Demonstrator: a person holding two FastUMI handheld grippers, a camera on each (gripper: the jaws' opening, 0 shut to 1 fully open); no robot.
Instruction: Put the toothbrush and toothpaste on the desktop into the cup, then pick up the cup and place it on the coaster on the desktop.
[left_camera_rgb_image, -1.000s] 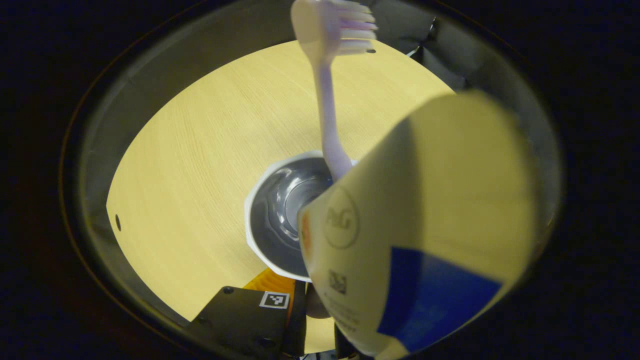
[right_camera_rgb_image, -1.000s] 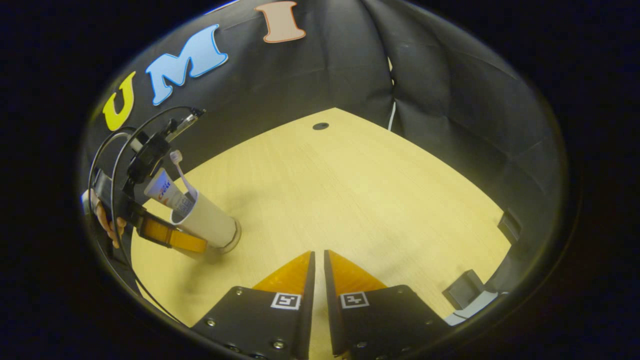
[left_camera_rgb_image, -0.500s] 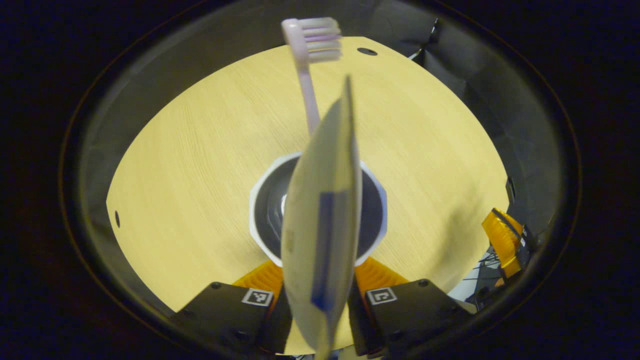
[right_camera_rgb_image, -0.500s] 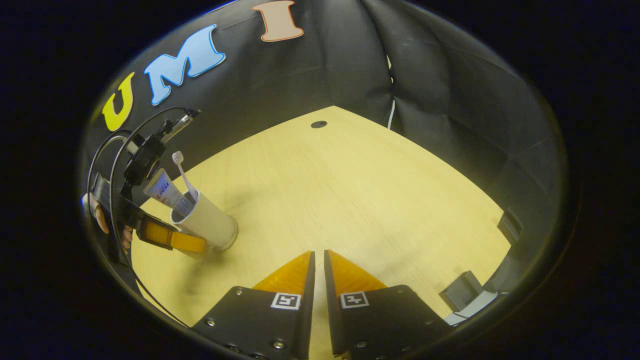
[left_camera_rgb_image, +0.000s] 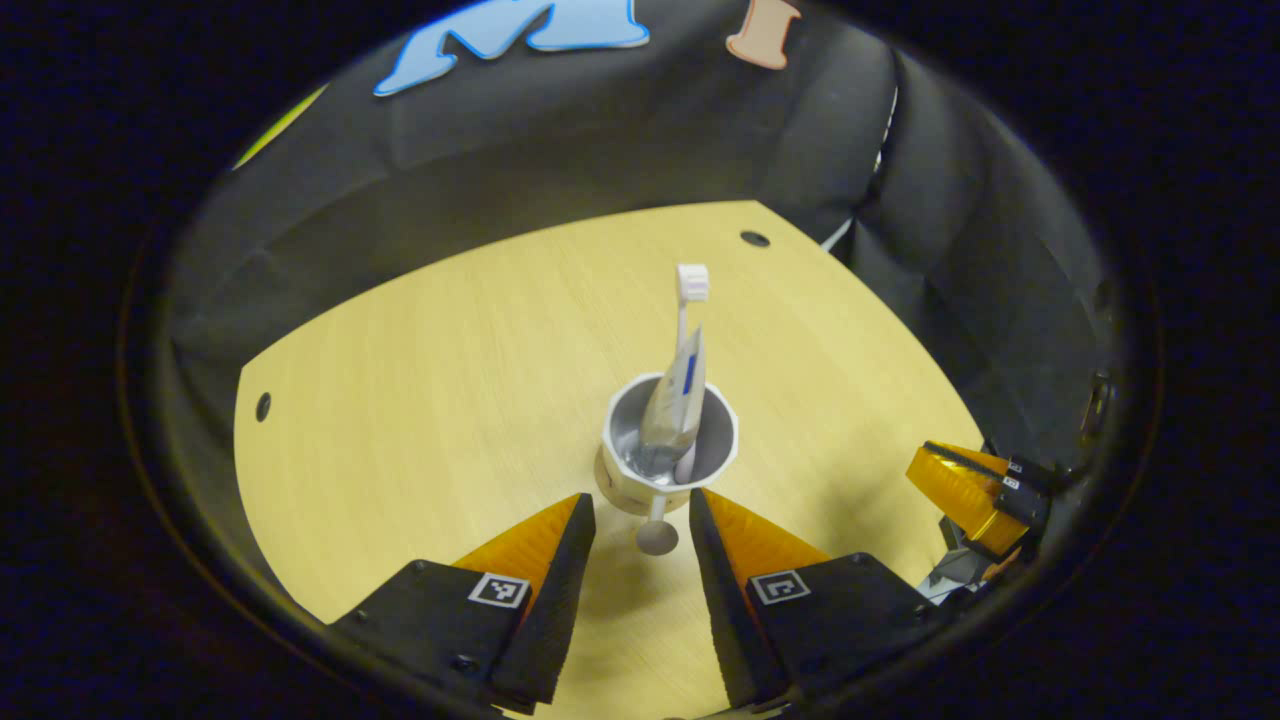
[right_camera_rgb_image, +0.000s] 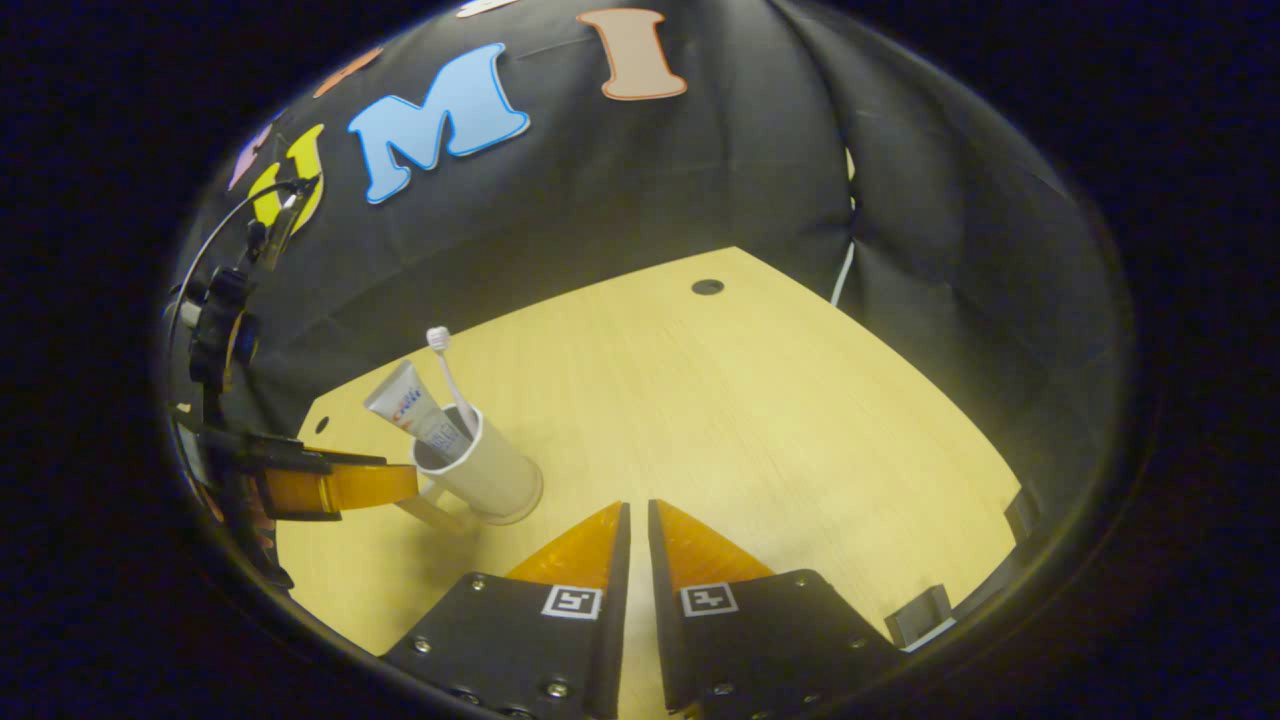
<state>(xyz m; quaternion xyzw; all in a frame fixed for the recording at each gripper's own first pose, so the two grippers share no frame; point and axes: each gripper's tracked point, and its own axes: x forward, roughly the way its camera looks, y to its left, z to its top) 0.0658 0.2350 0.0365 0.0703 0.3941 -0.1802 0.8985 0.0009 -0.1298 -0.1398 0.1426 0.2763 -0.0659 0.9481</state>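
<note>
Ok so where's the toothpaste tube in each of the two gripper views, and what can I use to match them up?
Left gripper view: the toothpaste tube stands in the cup at centre, just above the left gripper, whose fingers are apart.
Right gripper view: the toothpaste tube leans out of the cup at lower left.
Shared landmark: the toothbrush standing in the same cup.

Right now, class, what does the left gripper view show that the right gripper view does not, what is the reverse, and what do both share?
Left gripper view: a look from above into the cup, its handle pointing between the open jaws of the left gripper. Right gripper view: the cup's outer wall from the side, and the right gripper with jaws shut over the desktop. Both: the cup with the toothbrush and toothpaste standing in it.
</note>
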